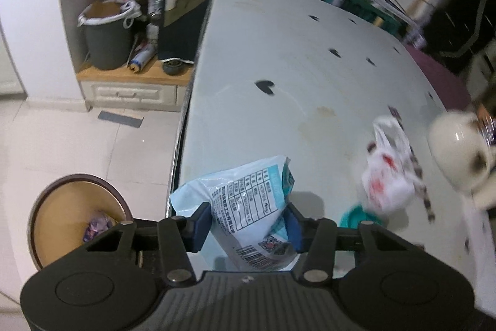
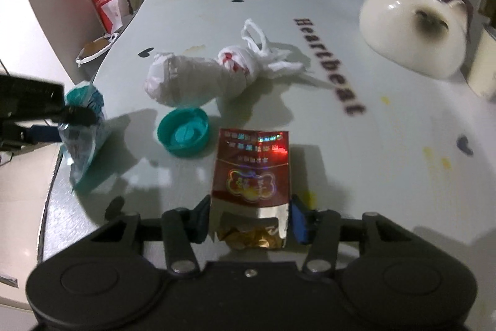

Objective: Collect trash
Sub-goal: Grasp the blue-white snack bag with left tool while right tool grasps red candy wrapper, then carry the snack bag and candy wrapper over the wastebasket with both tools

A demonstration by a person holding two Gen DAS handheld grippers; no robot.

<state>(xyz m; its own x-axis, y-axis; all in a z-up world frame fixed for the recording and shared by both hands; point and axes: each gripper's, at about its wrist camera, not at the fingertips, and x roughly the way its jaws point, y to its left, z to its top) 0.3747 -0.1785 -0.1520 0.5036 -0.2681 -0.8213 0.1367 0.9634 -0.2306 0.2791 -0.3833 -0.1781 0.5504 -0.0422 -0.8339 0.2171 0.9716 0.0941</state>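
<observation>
A pale blue packet (image 1: pixel 245 207) is clamped in the left gripper (image 1: pixel 246 225) at the edge of the white heart-printed table (image 1: pixel 279 58); a red cigarette pack (image 2: pixel 252 172) beside it is gripped by the right gripper (image 2: pixel 248 221). A brown bin (image 1: pixel 74 216) is seen on the tiled floor (image 1: pixel 93 145) below that edge.

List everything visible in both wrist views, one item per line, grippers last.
table: 1, white with dark hearts and "Heartbeat" lettering, under everything.
blue wrapper: 1, pale blue with printed text, at the table's near-left edge, between the left gripper's pads.
red pack: 1, dark red and foil, opened, near edge, between the right gripper's pads.
teal cap: 1, teal, beside the red pack.
knotted bag: 1, white with red print, mid-table.
cat bowl: 1, cream, far right.
floor bin: 1, brown rim, left of the table, purple scrap inside.
left gripper: black, blue pads, on the wrapper.
right gripper: black, blue pads, on the pack.
</observation>
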